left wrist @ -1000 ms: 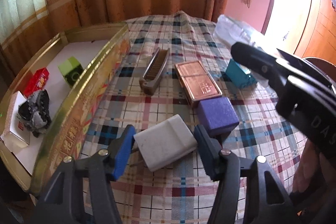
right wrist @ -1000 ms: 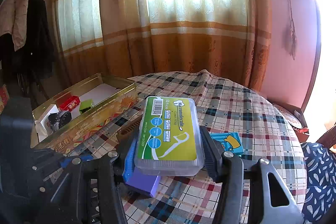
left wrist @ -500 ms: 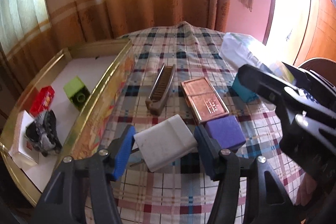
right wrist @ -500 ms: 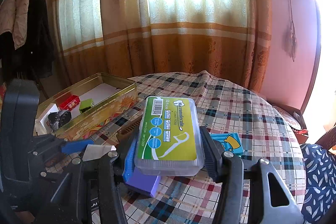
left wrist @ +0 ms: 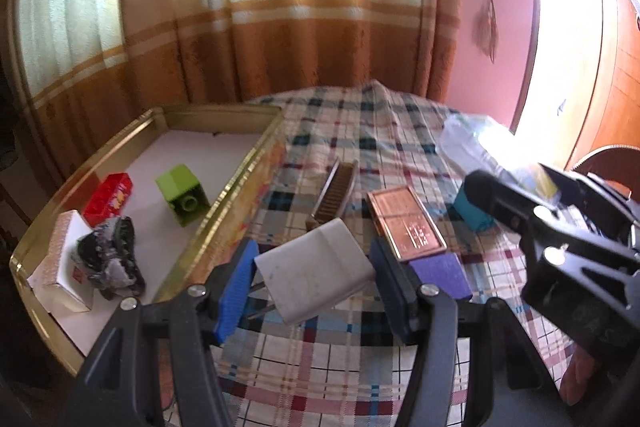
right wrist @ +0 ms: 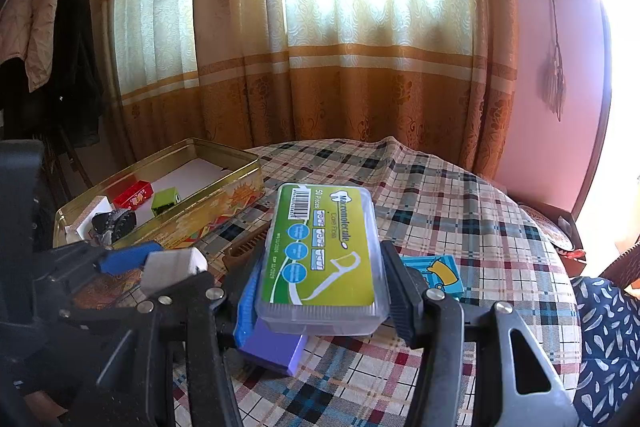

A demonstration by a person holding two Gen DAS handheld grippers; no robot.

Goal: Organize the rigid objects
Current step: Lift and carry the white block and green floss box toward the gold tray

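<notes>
Lifted since a second ago, the white charger block (left wrist: 316, 269) now hangs above the checked desk (left wrist: 384, 131), just beside the gold tin (left wrist: 224, 199), clamped in the left gripper (left wrist: 314, 285). Right gripper (right wrist: 320, 291) grips the floss box (right wrist: 320, 251) over the purple box (right wrist: 272, 351).

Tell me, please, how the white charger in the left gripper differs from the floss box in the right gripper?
The white charger is plain, opaque and tilted; the floss box is clear plastic with a green printed label, held flatter. The charger shows metal prongs; the floss box shows none. Both are held above the checked tablecloth.
</notes>
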